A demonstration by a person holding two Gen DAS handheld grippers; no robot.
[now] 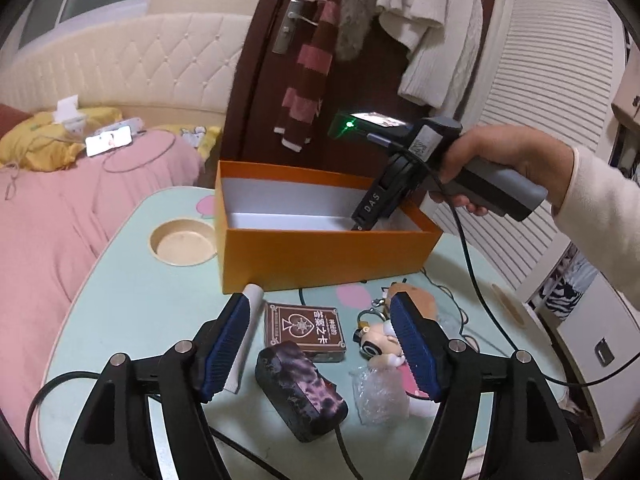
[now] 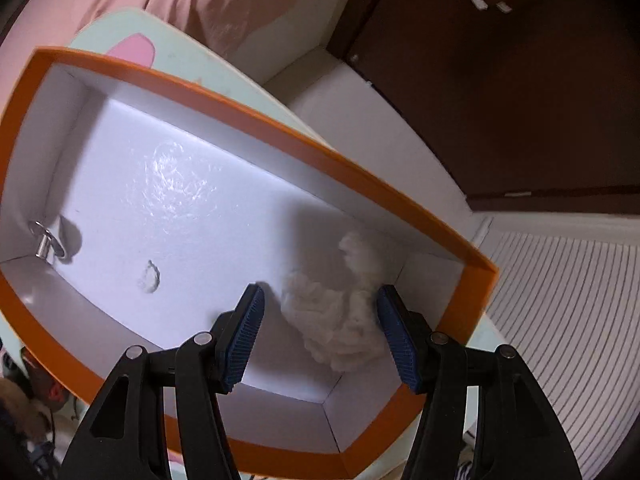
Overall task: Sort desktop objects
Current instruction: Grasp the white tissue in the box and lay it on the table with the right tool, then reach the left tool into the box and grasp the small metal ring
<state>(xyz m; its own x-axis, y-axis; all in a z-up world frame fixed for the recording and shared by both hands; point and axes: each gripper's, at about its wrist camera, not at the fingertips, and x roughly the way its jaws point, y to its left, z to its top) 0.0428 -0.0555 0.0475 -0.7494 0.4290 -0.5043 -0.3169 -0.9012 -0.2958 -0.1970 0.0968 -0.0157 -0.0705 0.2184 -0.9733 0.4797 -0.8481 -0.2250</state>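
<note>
The right gripper (image 2: 320,332) reaches down into an orange box (image 2: 280,136) with its jaws released, spread wide. A fluffy white item (image 2: 340,320) lies on the box's white floor between the jaws, close against the right pad and apart from the left one. Beyond the left jaw, on the same floor, sit a small pale ring-shaped piece (image 2: 149,278) and, in the far corner, a metal key ring (image 2: 46,240).

The left gripper (image 1: 320,344) hangs above the pale green desk (image 1: 140,300), its jaws also released and gripping nothing. Between them on the desk lie a brown card box (image 1: 306,330) and, nearer the camera, a dark purple-mottled charger (image 1: 300,392). A white tube (image 1: 244,344) lies partly behind the left pad; a small cartoon keychain figure (image 1: 380,340), a brown plush toy (image 1: 416,300) and a scrap of bubble wrap (image 1: 376,392) lie by the right pad. The orange box (image 1: 320,256) stands on the desk ahead of the jaws, with the right hand (image 1: 504,164) holding its gripper (image 1: 362,224) inside it.
</note>
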